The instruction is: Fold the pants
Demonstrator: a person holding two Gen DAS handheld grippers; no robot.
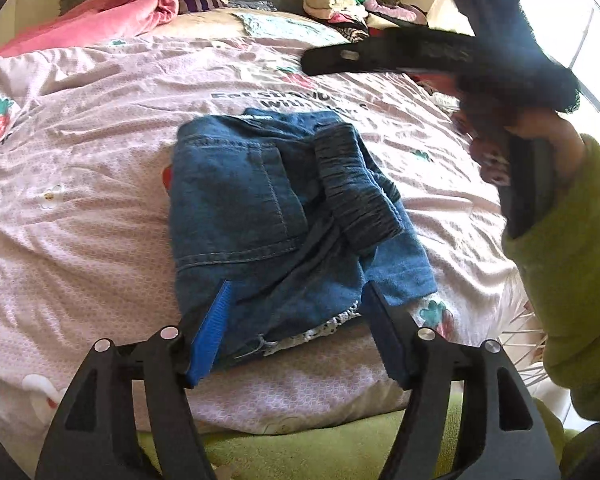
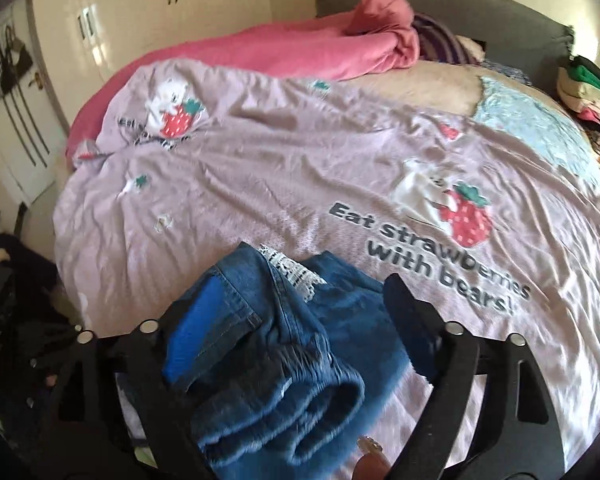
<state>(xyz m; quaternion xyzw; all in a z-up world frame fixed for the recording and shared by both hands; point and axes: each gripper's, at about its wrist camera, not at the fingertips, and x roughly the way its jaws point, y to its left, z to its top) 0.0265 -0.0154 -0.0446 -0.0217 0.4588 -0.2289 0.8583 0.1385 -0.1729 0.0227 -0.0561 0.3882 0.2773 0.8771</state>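
The blue denim pants (image 1: 276, 216) lie folded into a compact bundle on the pink strawberry-print bedspread (image 1: 80, 168), back pocket up, with a ribbed cuff on top. My left gripper (image 1: 300, 300) is open, its fingers straddling the bundle's near edge just above it. My right gripper (image 2: 300, 304) is open over the same pants (image 2: 284, 344), seen from the other side; the fabric lies between its fingers but is not pinched. In the left wrist view the right gripper (image 1: 384, 56) hovers above the bed at upper right.
A pink blanket (image 2: 300, 48) and striped cloth lie at the head of the bed. A pile of folded clothes (image 1: 348, 4) sits at the far edge. Wardrobe doors (image 2: 148, 4) stand behind. A green sleeve (image 1: 572, 264) is at right.
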